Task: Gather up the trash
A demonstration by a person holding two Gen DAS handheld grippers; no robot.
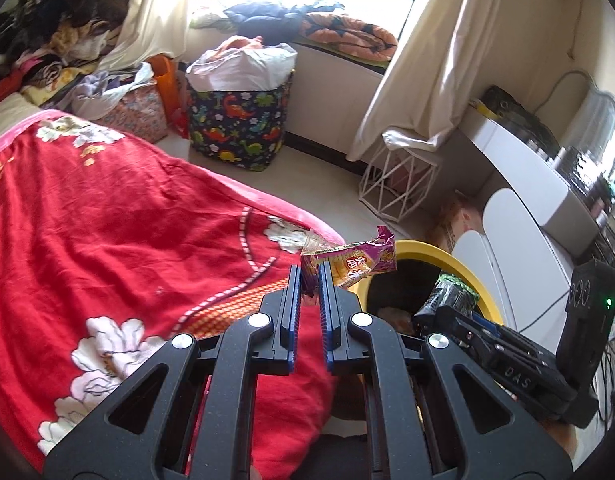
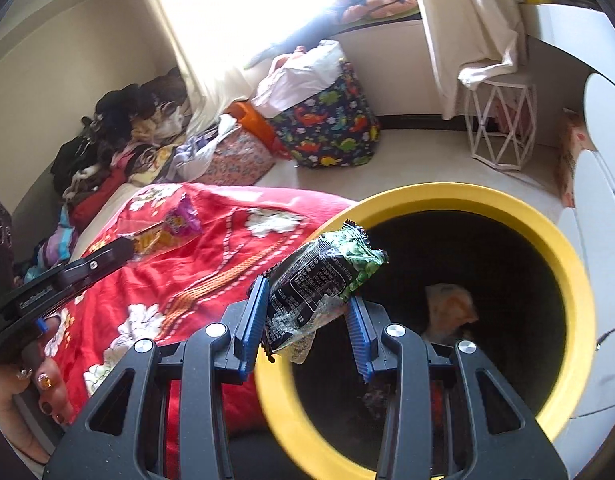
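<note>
My left gripper (image 1: 309, 276) is shut on a purple and orange snack wrapper (image 1: 349, 262), held above the edge of the red bed and beside the yellow-rimmed bin (image 1: 431, 256). My right gripper (image 2: 309, 300) stands wide over the bin (image 2: 487, 208); a black and green wrapper (image 2: 323, 280) lies between its fingers, touching the left pad, with a gap to the right pad. The bin holds some crumpled trash (image 2: 451, 308). The left gripper (image 2: 87, 264) with the purple wrapper (image 2: 175, 226) shows in the right wrist view. The right gripper (image 1: 459, 316) and green wrapper (image 1: 453, 294) show in the left wrist view.
A red flowered blanket (image 1: 127, 240) covers the bed on the left. A dinosaur-print fabric basket (image 1: 239, 120) and a white wire stool (image 1: 395, 180) stand on the floor by the window. A white desk (image 1: 527, 168) and white chair (image 1: 515, 248) are at the right.
</note>
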